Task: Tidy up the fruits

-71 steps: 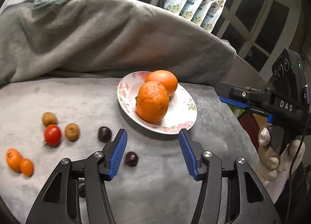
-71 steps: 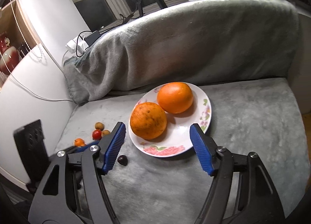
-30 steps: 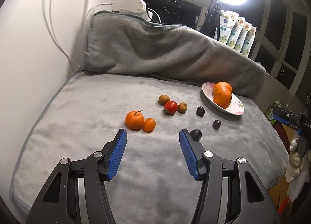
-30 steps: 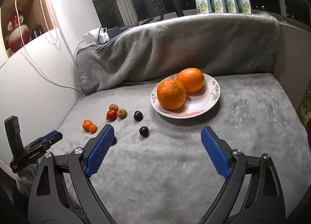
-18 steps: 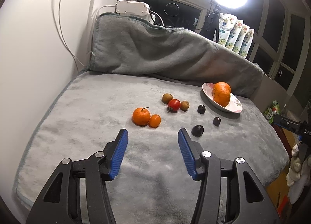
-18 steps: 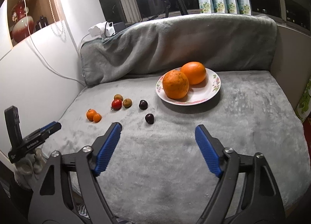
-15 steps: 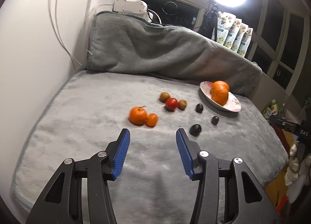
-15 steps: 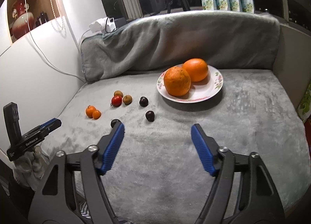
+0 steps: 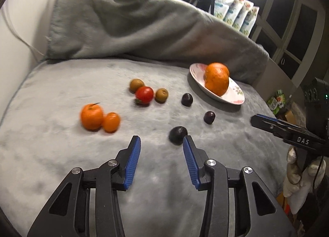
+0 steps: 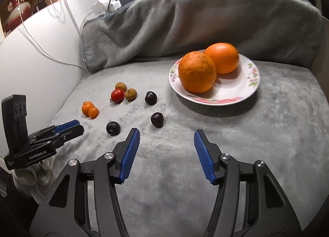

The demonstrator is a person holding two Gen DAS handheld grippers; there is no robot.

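Observation:
Two big oranges (image 10: 197,71) lie on a flowered white plate (image 10: 251,85) at the back right of a grey blanket. Loose fruit lies to its left: two small tangerines (image 9: 92,116), a red tomato (image 9: 144,94), two brown fruits (image 9: 161,95) and three dark plums (image 10: 157,119). My left gripper (image 9: 161,140) hovers over the blanket, its jaws closing with nothing between them; the nearest plum (image 9: 178,135) sits just beyond its right fingertip. My right gripper (image 10: 166,133) hovers near another plum, jaws closing on nothing.
A grey blanket-covered backrest (image 10: 205,17) rises behind the fruit. A white wall (image 10: 41,56) with a cable bounds the left side. Packets (image 9: 236,17) stand on the sill at the back. The blanket's right edge (image 9: 273,134) drops off.
Both grippers have come forward and down towards the fruit, which looks larger now. Both pairs of jaws have narrowed, the right one most.

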